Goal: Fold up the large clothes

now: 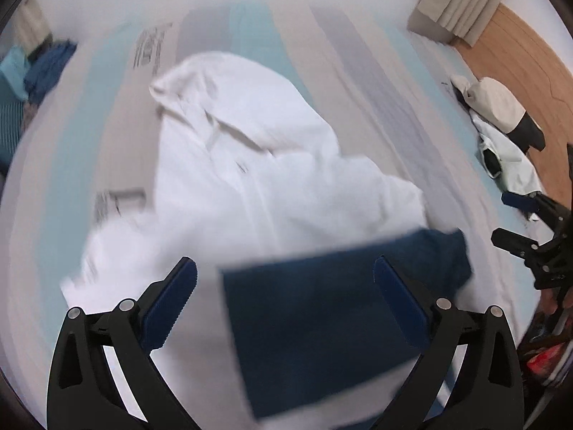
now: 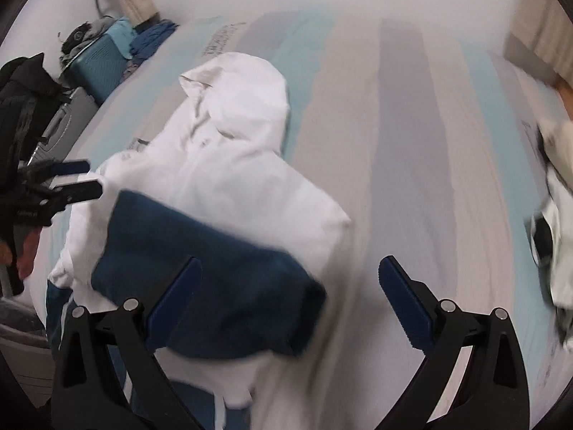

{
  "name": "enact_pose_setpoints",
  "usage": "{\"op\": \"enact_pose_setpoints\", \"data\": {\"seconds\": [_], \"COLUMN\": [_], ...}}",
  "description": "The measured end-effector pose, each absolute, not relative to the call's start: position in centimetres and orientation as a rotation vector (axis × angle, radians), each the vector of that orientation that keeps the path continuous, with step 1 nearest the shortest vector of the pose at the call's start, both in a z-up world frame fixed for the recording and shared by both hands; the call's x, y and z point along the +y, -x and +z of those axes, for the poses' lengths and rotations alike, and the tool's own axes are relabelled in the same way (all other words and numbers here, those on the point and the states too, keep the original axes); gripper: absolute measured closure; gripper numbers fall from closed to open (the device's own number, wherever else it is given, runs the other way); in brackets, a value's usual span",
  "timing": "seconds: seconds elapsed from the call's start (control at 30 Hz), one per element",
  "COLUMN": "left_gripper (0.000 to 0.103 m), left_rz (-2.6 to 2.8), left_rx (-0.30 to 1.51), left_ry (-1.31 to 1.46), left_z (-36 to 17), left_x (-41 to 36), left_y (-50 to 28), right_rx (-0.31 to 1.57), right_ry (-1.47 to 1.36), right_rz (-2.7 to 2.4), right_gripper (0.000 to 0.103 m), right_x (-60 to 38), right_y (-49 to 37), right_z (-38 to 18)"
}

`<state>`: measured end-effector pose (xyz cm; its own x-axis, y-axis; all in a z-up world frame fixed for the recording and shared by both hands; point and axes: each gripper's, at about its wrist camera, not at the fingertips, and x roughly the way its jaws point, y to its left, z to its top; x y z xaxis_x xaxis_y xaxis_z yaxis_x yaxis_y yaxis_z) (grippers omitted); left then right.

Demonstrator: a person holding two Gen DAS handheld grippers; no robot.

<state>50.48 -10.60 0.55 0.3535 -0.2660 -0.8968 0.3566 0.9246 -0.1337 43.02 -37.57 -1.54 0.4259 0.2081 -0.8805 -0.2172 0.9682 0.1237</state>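
A white hooded garment (image 1: 250,165) with a dark blue lower part (image 1: 322,308) lies on a striped bed; the frames are motion-blurred. It also shows in the right wrist view (image 2: 232,165), its blue part (image 2: 215,279) folded over the white. My left gripper (image 1: 284,272) is open and empty above the blue part. My right gripper (image 2: 290,272) is open and empty above the blue part's right end. Each gripper shows in the other's view, the right one (image 1: 508,218) at the right edge, the left one (image 2: 84,177) at the left edge.
The bed (image 1: 376,82) has pale blue, beige and grey stripes. A pile of light clothes (image 1: 501,132) lies at its right side by a wooden floor (image 1: 519,46) and curtain. A teal suitcase (image 2: 100,61) and blue clothes (image 2: 150,39) sit at the far left.
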Motion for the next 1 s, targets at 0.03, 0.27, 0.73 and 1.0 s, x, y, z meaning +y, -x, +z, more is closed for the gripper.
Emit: {"op": "enact_pose_setpoints", "data": {"seconds": [0.03, 0.27, 0.73, 1.0], "left_gripper": [0.006, 0.006, 0.006, 0.006], "left_rz": [-0.41, -0.437, -0.482, -0.466], "left_rx": [1.129, 1.08, 1.153, 1.167], "left_ry": [-0.1, -0.127, -0.104, 0.036], "left_z": [0.5, -2.0, -9.7, -11.6], "left_x": [-9.9, -6.5, -2.6, -1.9], "left_y": [-51.9, -60.5, -74.3, -78.7], "right_rx": [1.093, 1.041, 1.087, 1.14], "right_ry": [0.017, 0.07, 0.065, -0.012], "right_rz": [0.28, 0.333, 0.359, 0.308], "right_gripper": [0.008, 0.008, 0.01, 0.014], "right_x": [-36.7, -32.5, -27.3, -26.3], "right_y": [-44.1, -52.4, -69.2, -74.8], "right_z": [-1.7, -3.2, -9.6, -12.0]}}
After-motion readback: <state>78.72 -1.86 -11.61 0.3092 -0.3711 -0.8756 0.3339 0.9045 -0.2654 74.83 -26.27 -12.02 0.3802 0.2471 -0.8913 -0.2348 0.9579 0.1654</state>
